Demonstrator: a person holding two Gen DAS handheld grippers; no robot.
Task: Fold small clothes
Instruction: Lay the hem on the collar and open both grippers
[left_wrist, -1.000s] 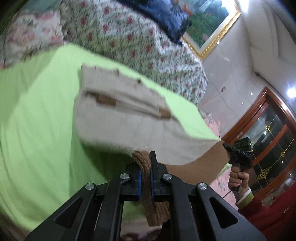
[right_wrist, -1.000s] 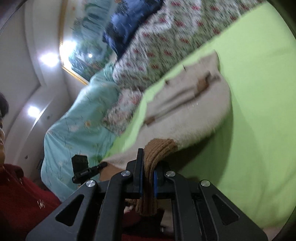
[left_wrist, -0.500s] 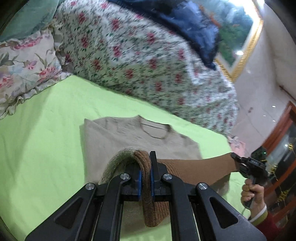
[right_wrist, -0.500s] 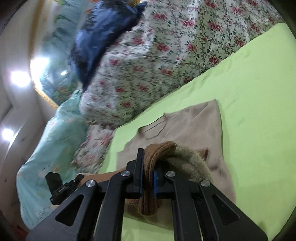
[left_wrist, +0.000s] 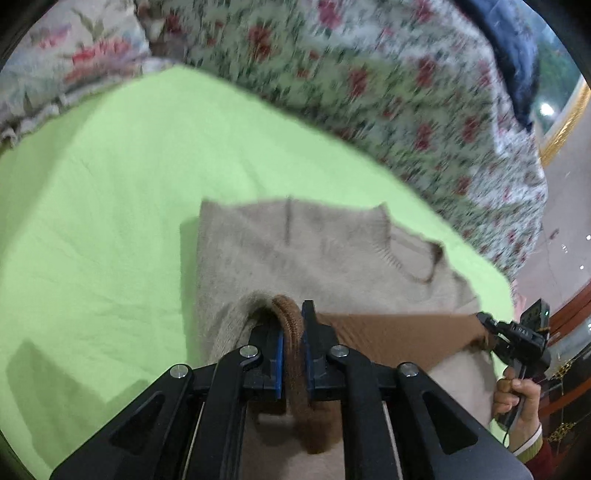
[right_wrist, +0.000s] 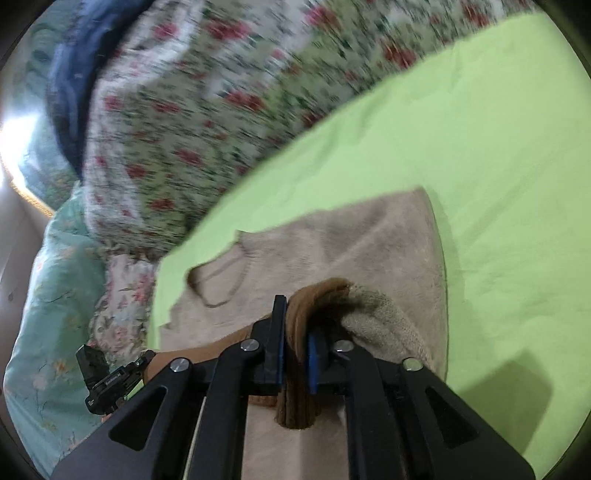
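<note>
1. Carrying the brown ribbed hem (left_wrist: 291, 354) forward, the left gripper (left_wrist: 291, 332) has brought the lower half of the beige sweater (left_wrist: 317, 251) up over its upper half; a second ago the garment hung in the air between the two tools, and now it lies doubled on the green sheet (left_wrist: 110, 221).
2. The left jaws are narrow with the hem between the blue pads, and they are beginning to part; the pads still look to touch the knit.
3. The sweater's neckline (left_wrist: 421, 266) now sits just beyond the folded edge, near the floral quilt (left_wrist: 369, 92), so the fold reaches almost to the collar.
4. The brown band (left_wrist: 399, 332) runs taut from the left gripper across to the right gripper (left_wrist: 491, 332), held in a hand (left_wrist: 517, 395) at the right edge.
5. In the right wrist view, the right gripper (right_wrist: 295, 332) also pinches the hem (right_wrist: 295, 387) between narrow jaws, and these too are starting to open.
6. Judged from this, the half fold is laid and release is the step in hand; the risk is the hem springing back or bunching if one side lets go first.
</note>
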